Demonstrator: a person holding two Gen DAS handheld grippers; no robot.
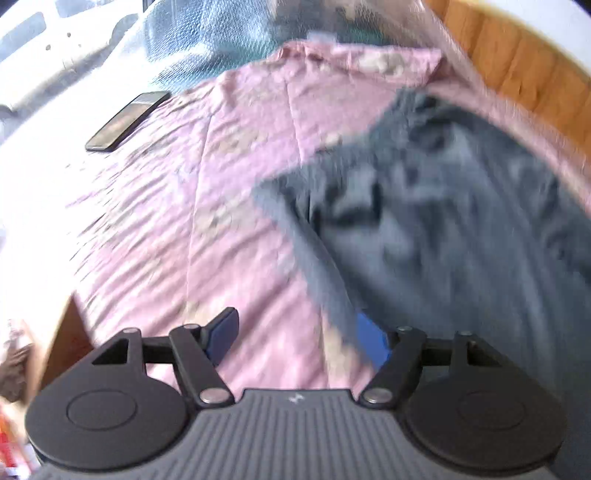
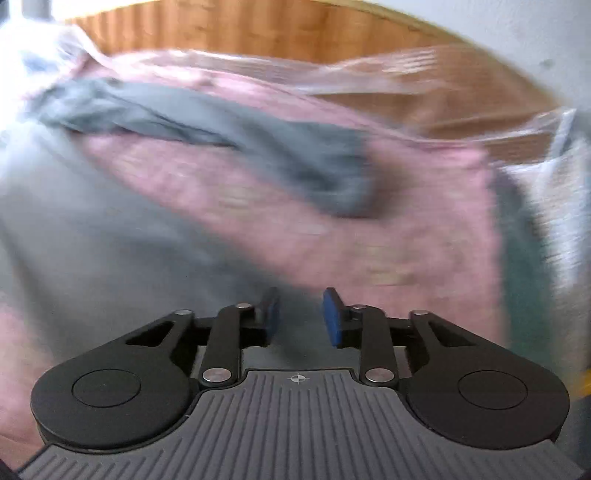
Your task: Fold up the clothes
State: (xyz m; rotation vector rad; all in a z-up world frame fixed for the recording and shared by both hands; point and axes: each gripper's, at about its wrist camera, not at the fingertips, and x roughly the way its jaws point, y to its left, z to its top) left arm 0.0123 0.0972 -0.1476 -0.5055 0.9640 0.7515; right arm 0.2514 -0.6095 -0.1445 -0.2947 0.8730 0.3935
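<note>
A grey garment (image 1: 461,229) lies rumpled on a pink bedsheet (image 1: 207,206), blurred by motion. In the left wrist view my left gripper (image 1: 299,336) is open, its jaws wide apart, with the garment's edge hanging across the right blue pad (image 1: 373,339). In the right wrist view the same grey garment (image 2: 92,251) covers the left half, one sleeve (image 2: 266,147) stretched over the pink sheet (image 2: 388,229). My right gripper (image 2: 301,317) is open with a narrow gap, just above the grey cloth, holding nothing.
A black phone (image 1: 127,120) lies on the sheet at the upper left. A blue-green blanket (image 1: 207,40) lies at the bed's far end. A wooden headboard (image 2: 277,33) and clear plastic wrap (image 2: 406,74) stand behind the bed.
</note>
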